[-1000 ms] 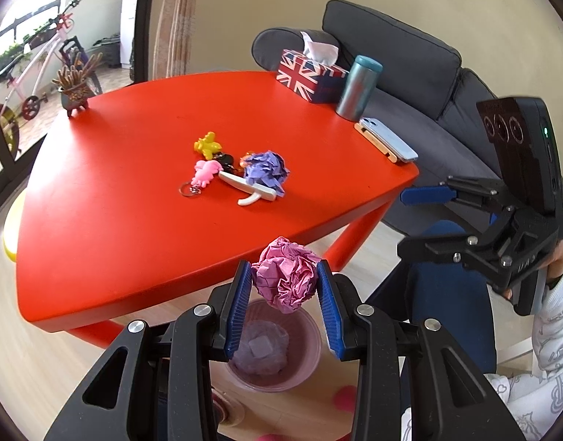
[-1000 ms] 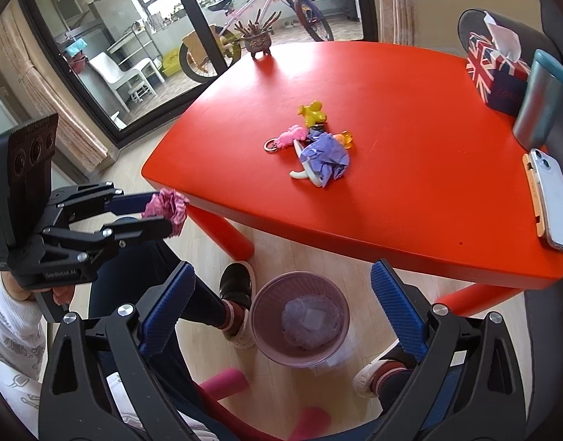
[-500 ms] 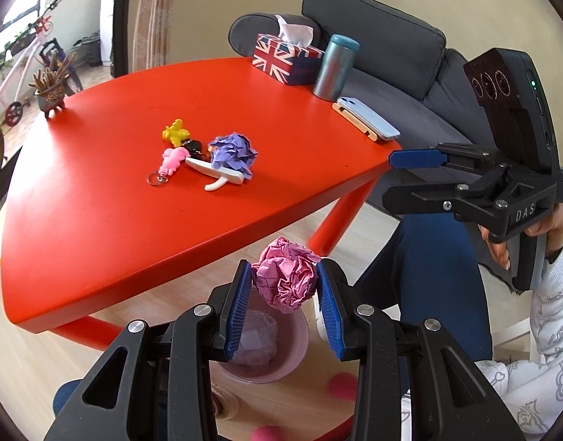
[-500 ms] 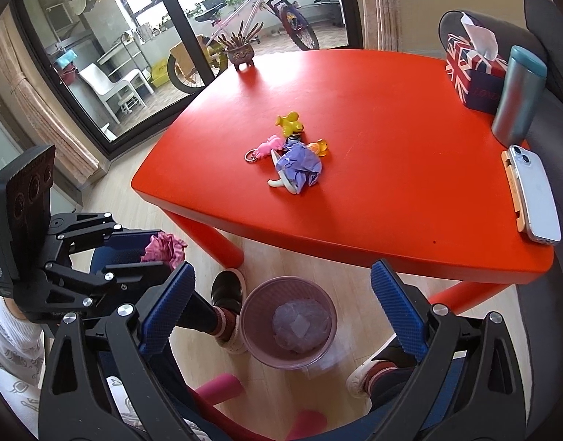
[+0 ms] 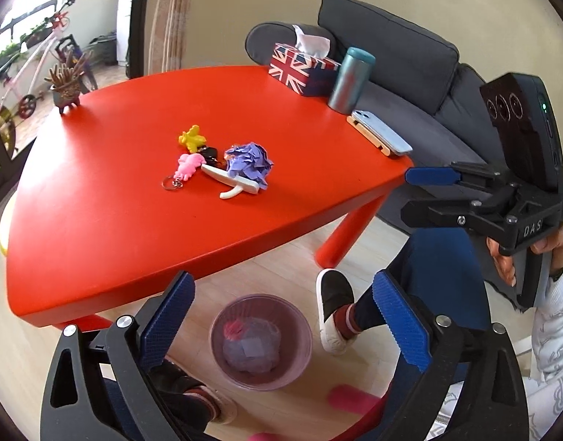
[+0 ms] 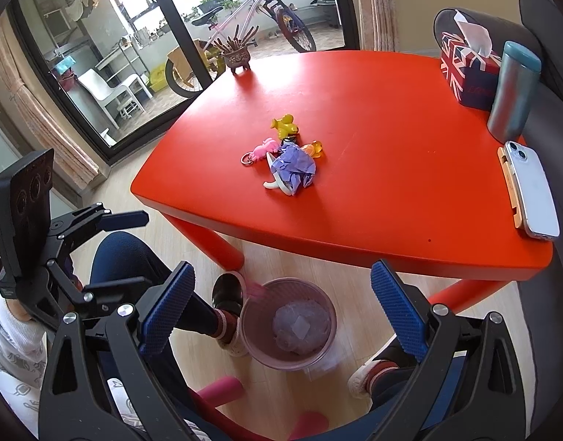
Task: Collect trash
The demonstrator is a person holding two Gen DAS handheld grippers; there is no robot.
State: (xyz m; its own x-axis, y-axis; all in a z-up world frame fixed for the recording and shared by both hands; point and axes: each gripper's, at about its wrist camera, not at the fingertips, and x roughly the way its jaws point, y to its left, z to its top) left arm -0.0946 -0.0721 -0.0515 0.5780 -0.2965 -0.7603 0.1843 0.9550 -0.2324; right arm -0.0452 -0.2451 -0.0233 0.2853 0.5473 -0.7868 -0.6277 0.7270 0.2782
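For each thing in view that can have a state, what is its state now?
Left gripper: jaws opening, nothing between them.
Right gripper: open, empty.
Pink paper ball: in the bin.
Trash bin: upright, holds crumpled paper.
Purple paper ball: lying on the table.
Tissue box: tissue sticking out.
Tumbler: upright, lid on.

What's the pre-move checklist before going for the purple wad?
1. Left claw empty, jaws opening: ok.
2. Pink wad in bin: ok, though blurred at the rim in the right view.
3. Right claw open, empty: ok.
4. Purple wad clear of clutter: not ok, it lies on a white piece beside keychains.
5. Phone and cup away from wad: ok.
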